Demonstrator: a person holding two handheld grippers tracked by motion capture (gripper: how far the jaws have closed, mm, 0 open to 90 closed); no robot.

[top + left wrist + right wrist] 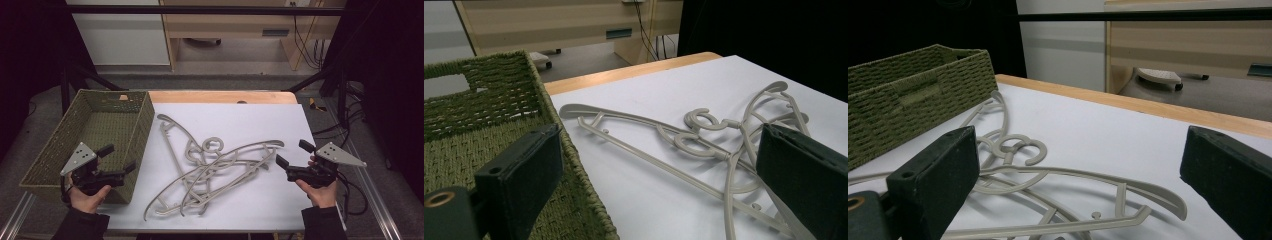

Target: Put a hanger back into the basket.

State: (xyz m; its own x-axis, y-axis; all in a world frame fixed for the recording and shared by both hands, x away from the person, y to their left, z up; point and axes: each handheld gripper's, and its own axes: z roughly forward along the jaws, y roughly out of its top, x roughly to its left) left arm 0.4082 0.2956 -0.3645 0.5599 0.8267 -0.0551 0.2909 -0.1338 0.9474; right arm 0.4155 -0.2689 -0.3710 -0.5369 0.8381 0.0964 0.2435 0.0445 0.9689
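A tangled pile of pale grey plastic hangers (215, 170) lies on the white tabletop (235, 120), hooks near the middle. An empty green woven basket (142, 135) stands at the left. My left gripper (119, 158) hovers over the basket's near right corner, open with nothing between its jaws. In the left gripper view it (659, 137) looks across the basket (499, 100) rim toward the hangers (704, 145). My right gripper (292, 152) is at the table's right side, open and pointing left at the pile. Its own view (1080, 140) has the hangers (1048, 172) just ahead and the basket (913, 95) beyond.
A bare wooden strip (220, 96) edges the far side of the table. Behind it stands a wooden cabinet (240, 25) on the floor. Black frame bars (200, 10) cross above, and cables (350, 125) hang off the right side.
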